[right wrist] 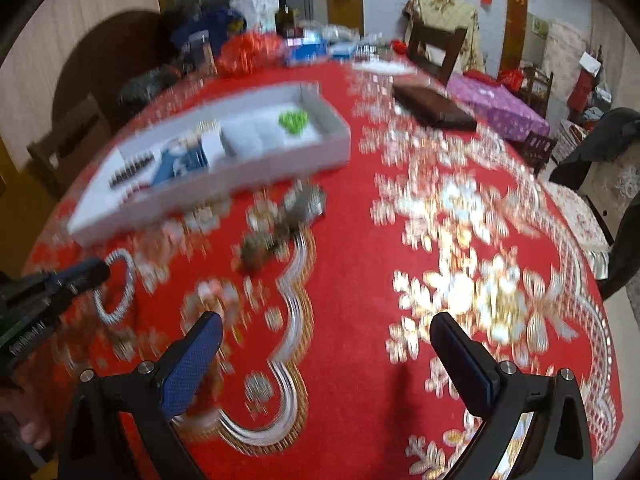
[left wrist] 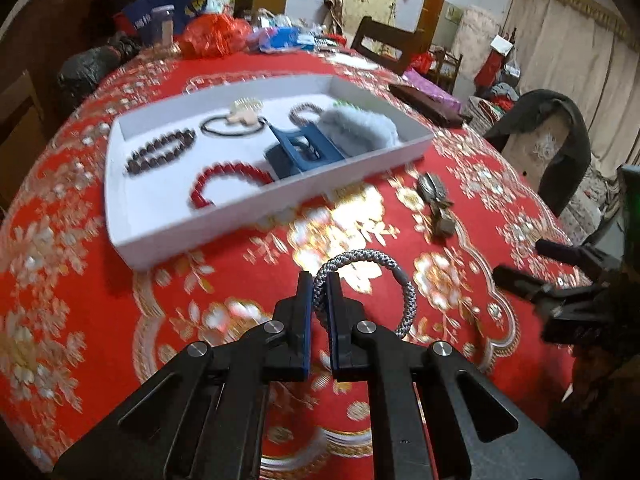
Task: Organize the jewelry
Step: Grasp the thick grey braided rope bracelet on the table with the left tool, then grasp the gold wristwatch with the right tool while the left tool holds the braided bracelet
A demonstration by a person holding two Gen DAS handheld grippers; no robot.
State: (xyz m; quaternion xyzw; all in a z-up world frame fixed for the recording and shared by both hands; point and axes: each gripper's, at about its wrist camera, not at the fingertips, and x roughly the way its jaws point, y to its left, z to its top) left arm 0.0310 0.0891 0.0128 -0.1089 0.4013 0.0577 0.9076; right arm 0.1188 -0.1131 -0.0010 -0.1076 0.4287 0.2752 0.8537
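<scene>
My left gripper (left wrist: 319, 285) is shut on a grey braided bracelet (left wrist: 410, 300), pinching one side of the loop just above the red tablecloth. The right wrist view shows the same gripper (right wrist: 96, 274) at the left edge, with the bracelet (right wrist: 130, 280) hanging from its tips. Beyond it stands a white tray (left wrist: 224, 222) holding a dark bead bracelet (left wrist: 160, 152), a red bead bracelet (left wrist: 228, 182), a black hair tie (left wrist: 230, 126) and a blue clip (left wrist: 304, 154). My right gripper (right wrist: 324, 320) is open over bare cloth, with nothing between its fingers.
A metallic ornament (left wrist: 434, 200) lies on the cloth right of the tray, also seen as the ornament (right wrist: 288, 216) in the right view. A grey fluffy item (left wrist: 360, 128) and green beads (right wrist: 294, 120) are in the tray. A dark flat case (right wrist: 434, 110), bags and chairs ring the table's far edge.
</scene>
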